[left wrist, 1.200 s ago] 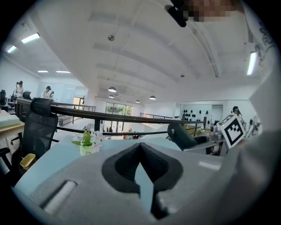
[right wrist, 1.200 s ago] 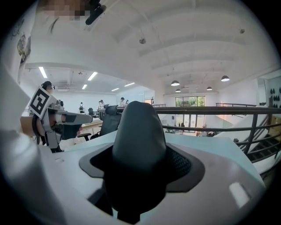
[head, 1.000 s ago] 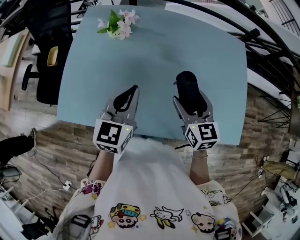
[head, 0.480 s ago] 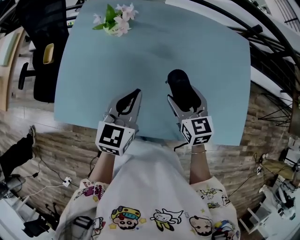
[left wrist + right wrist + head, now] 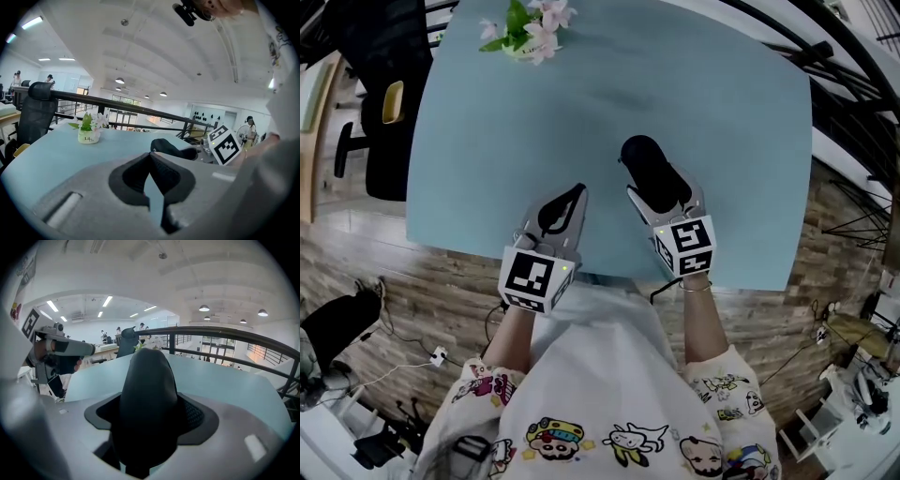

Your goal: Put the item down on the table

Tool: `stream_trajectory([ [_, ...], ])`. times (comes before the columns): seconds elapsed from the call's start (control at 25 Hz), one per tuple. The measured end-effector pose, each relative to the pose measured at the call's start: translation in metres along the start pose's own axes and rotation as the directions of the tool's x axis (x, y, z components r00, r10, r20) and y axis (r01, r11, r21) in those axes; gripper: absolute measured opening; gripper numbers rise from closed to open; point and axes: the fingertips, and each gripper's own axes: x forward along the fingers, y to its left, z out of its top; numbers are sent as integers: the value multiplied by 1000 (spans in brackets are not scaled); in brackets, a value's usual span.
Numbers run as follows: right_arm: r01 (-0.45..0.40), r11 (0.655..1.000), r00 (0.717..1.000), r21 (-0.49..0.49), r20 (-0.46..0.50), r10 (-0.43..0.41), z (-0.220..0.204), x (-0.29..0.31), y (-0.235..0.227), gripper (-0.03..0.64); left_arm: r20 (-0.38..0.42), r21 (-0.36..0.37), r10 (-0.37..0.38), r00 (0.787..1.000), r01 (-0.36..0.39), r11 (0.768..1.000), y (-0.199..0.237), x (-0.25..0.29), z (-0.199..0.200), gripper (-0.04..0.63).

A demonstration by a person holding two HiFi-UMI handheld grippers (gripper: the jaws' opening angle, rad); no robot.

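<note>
Right tongs (image 5: 661,187) are spread wide and clamped on the black item (image 5: 645,159). The right gripper view shows it wedged between the pads, filling the gap. Left tongs (image 5: 577,192) are closed to a narrow slit with the tips meeting and nothing in them, confirmed in the left gripper view (image 5: 151,154).

Key relation: the item's long axis runs along the right tongs. Its rounded nose sticks out past the tips toward 11 o'clock in the head view, and its rear sits back toward the marker cube (image 5: 684,248) at 5 o'clock. The release is therefore right hand only. The left tongs sit at 8 o'clock of the item, near it but not touching.

Item position: over the near half of the desk (image 5: 487,141), right of centre, with bare surface under and ahead of it. The flower pot (image 5: 525,28) is well apart at 11 o'clock on the far edge, so it isn't in the way.

From the left gripper view the item (image 5: 166,146) looks low over the desk. Its underside is hidden behind the tongs body, so I can't tell whether it's touching.

Judgement: this is the late lowering phase and the item isn't released yet. The next step needs contact with the desk before the jaws spread. The nose overhang could let the item tip forward if it's dropped early.
</note>
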Motion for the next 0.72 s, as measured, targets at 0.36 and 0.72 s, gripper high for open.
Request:
stream_trajectory([
  [0.36, -47, 998, 996, -31, -83, 44, -30, 30, 8, 360, -18, -17, -2, 1000, 2, 1000, 4, 9, -18, -2],
  [0.72, -67, 997, 988, -42, -145, 60, -48, 43, 6, 360, -41, -6, -21, 999, 21, 1000, -2, 15, -30, -2],
])
